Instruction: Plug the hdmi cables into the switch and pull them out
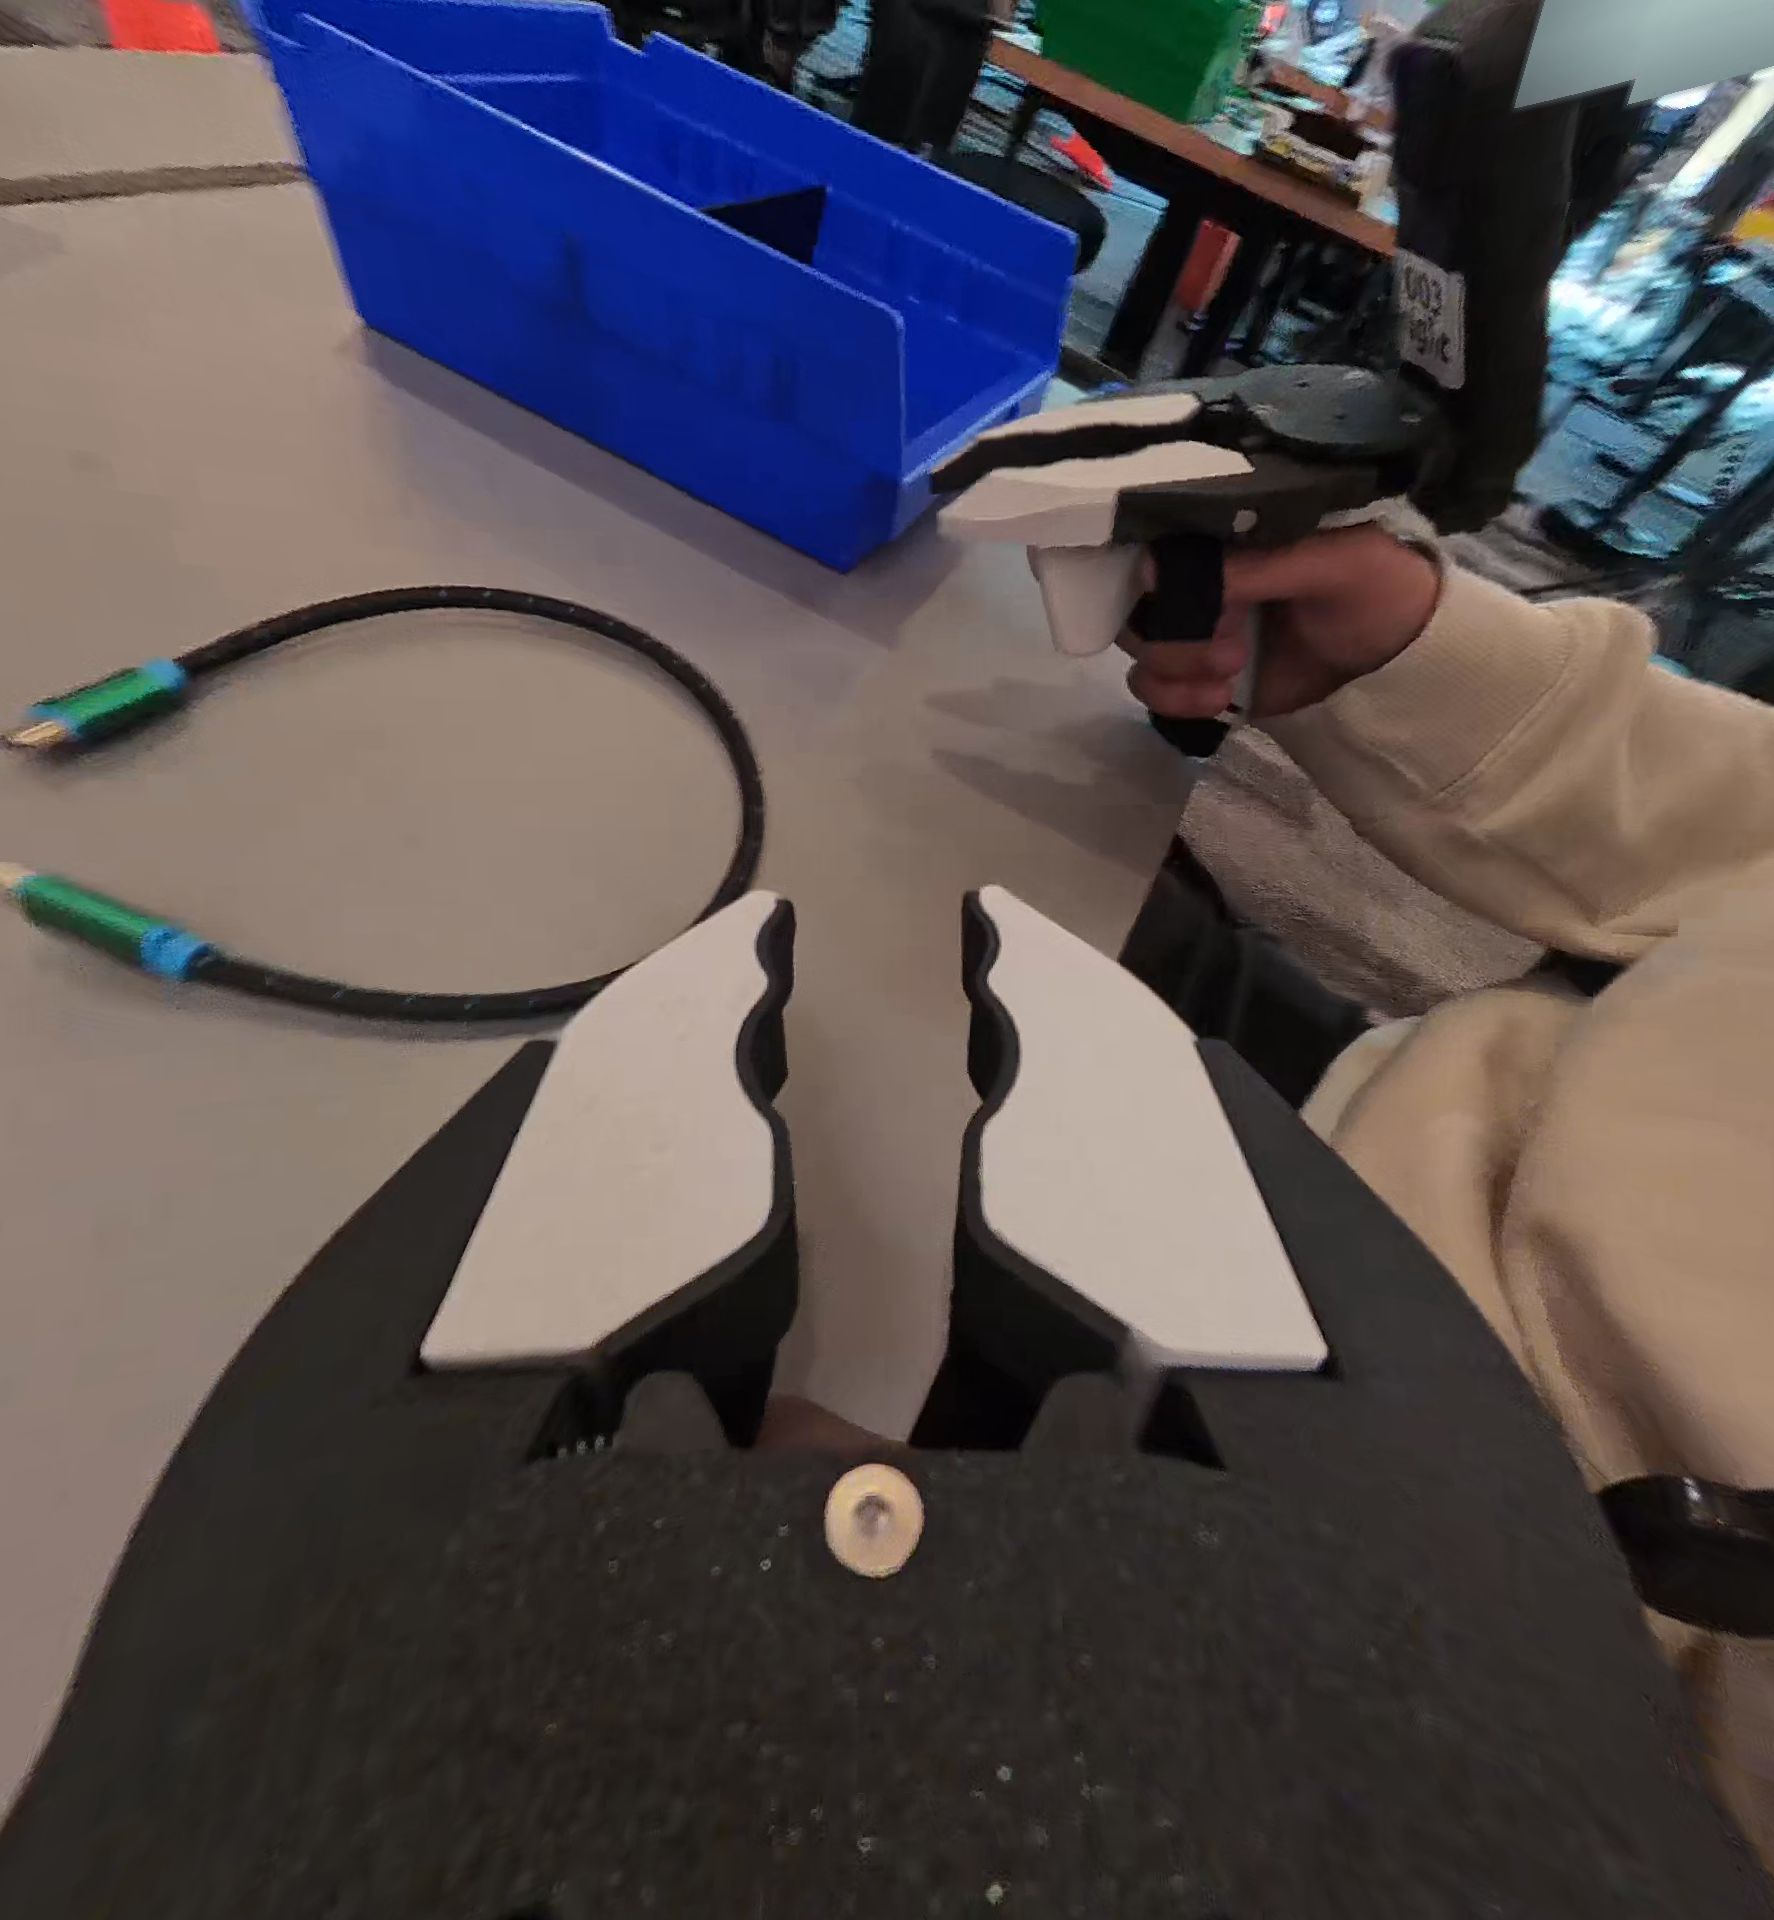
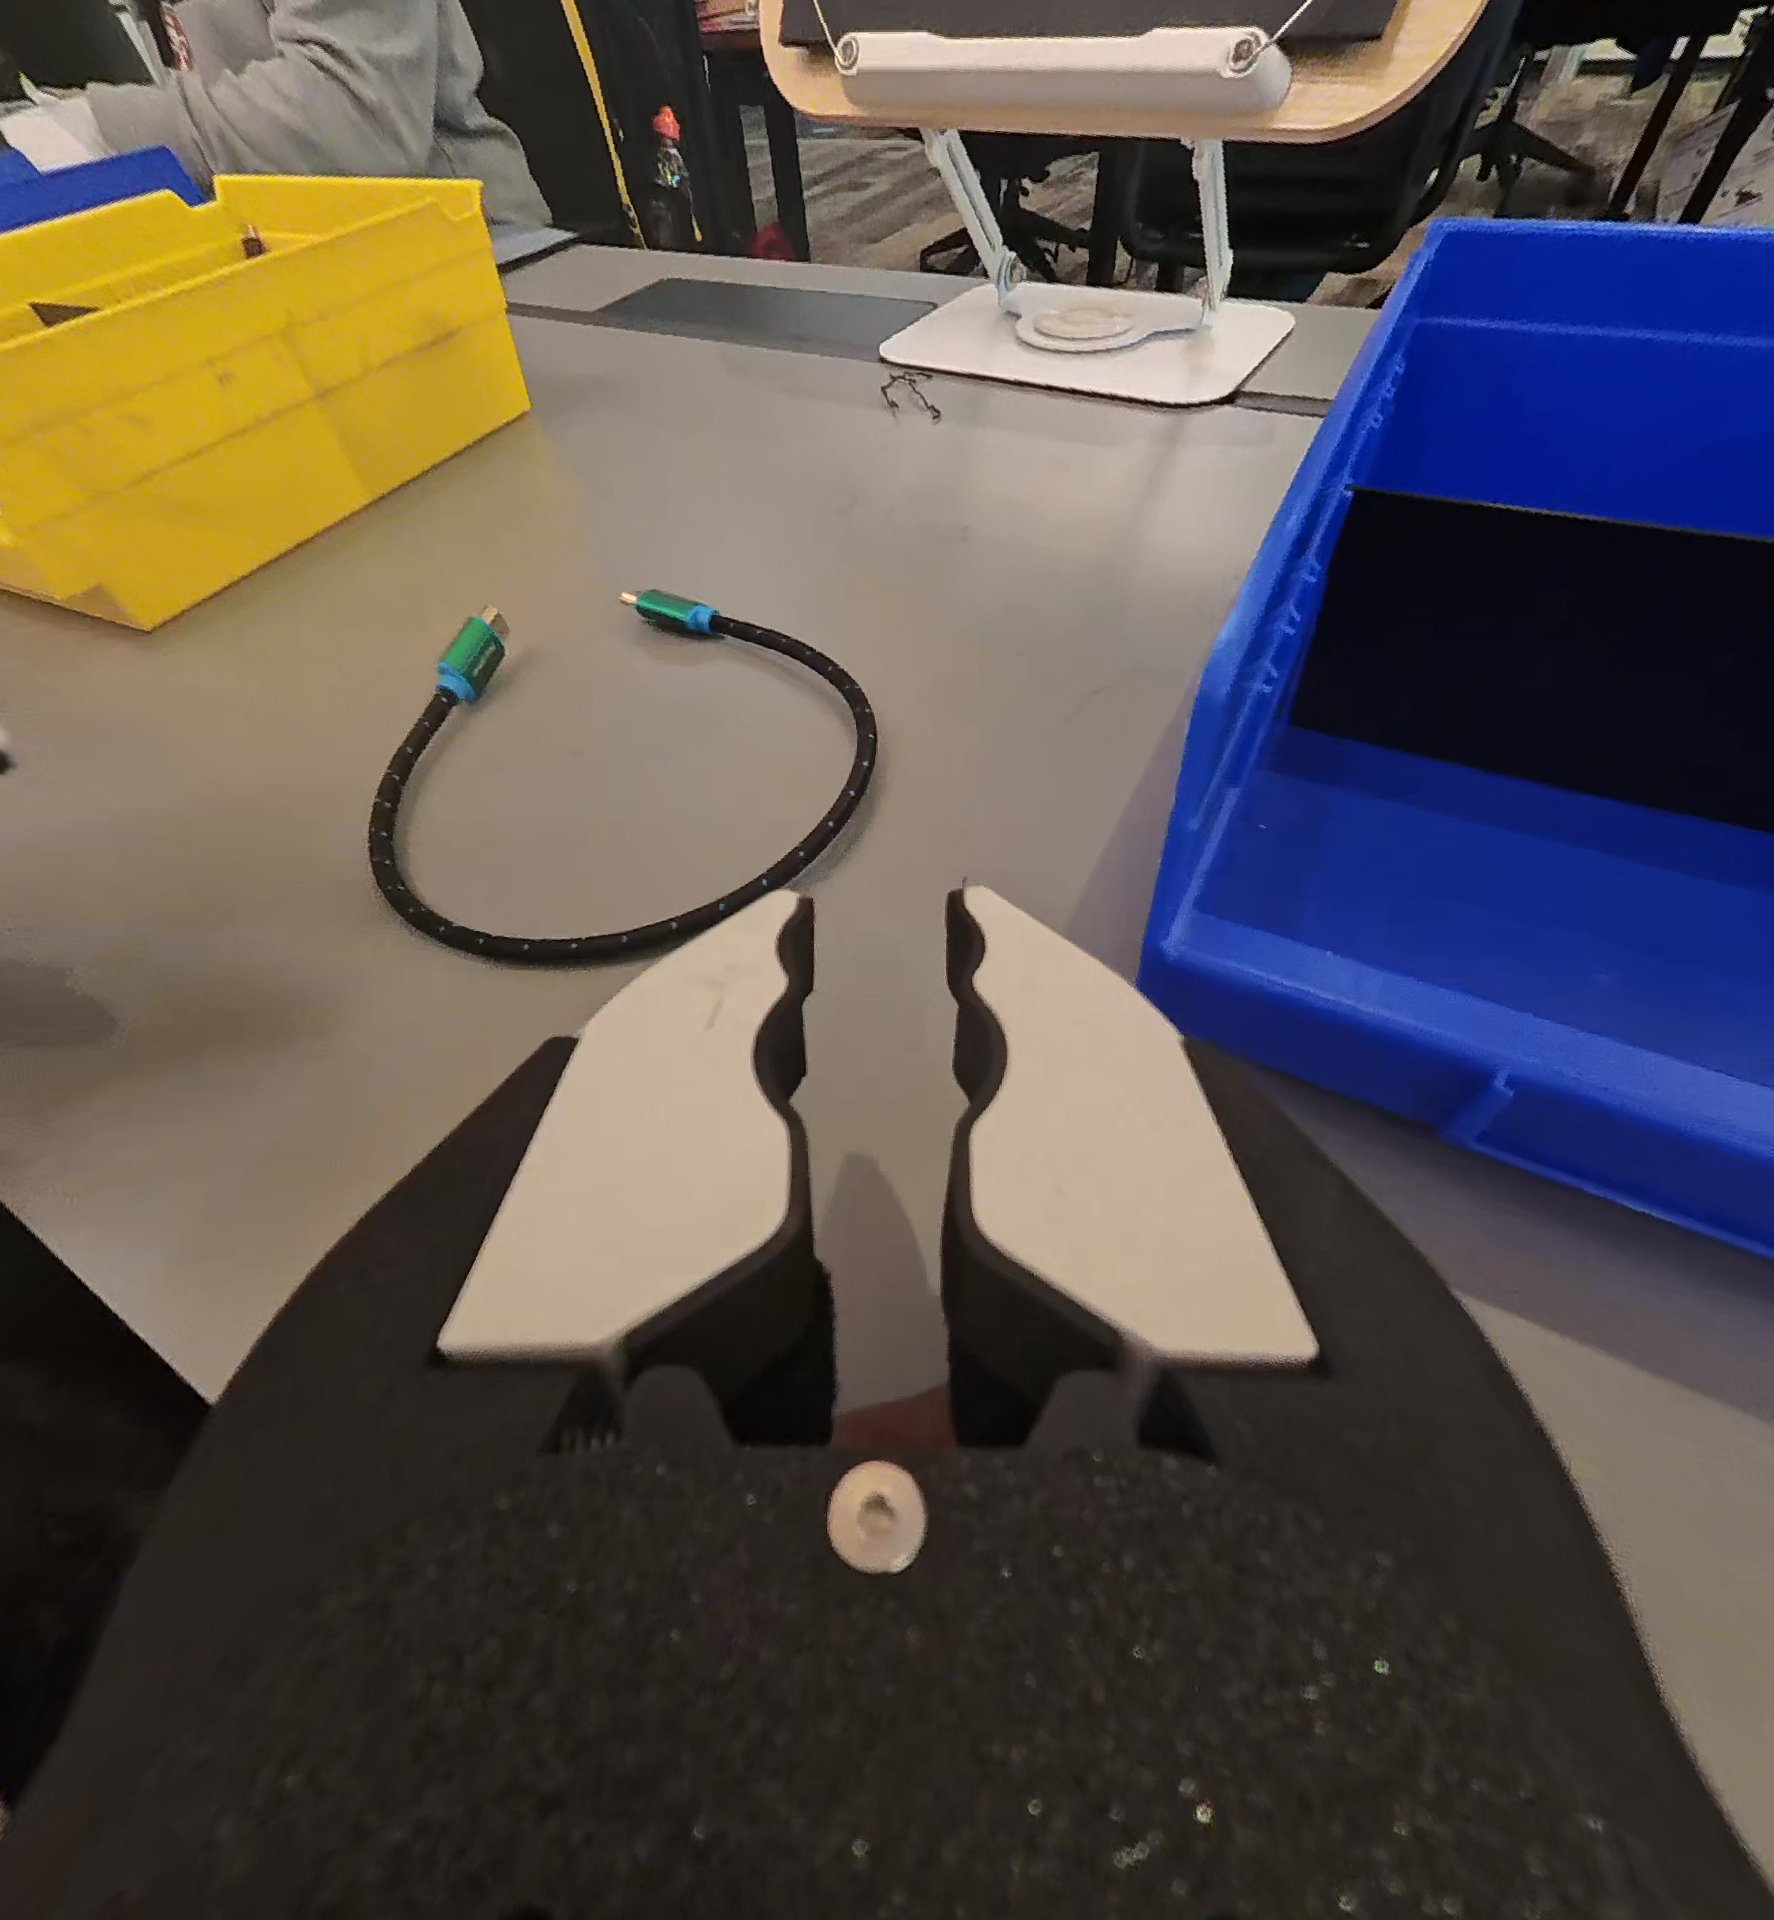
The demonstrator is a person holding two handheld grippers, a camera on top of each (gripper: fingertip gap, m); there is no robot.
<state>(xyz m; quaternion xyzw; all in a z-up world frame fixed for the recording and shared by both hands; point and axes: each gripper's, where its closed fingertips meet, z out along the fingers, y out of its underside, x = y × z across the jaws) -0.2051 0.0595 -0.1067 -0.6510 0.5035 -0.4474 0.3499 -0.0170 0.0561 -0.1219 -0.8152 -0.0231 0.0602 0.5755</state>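
Grey table (image 2: 966, 582): one HDMI cable (image 2: 867, 748), two bins, both tongs parted, empty.

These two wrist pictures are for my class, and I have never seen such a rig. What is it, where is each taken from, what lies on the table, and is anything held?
A person holds a hand-operated two-finger gripper in each hand. Each picture comes from a camera on one gripper, looking along its white-and-black fingers. The left gripper and right gripper are both open and hold nothing. On the grey table lies a short black braided cable with green plugs, curled in a loop, beside an open blue plastic bin and a yellow plastic bin. No switch is visible.
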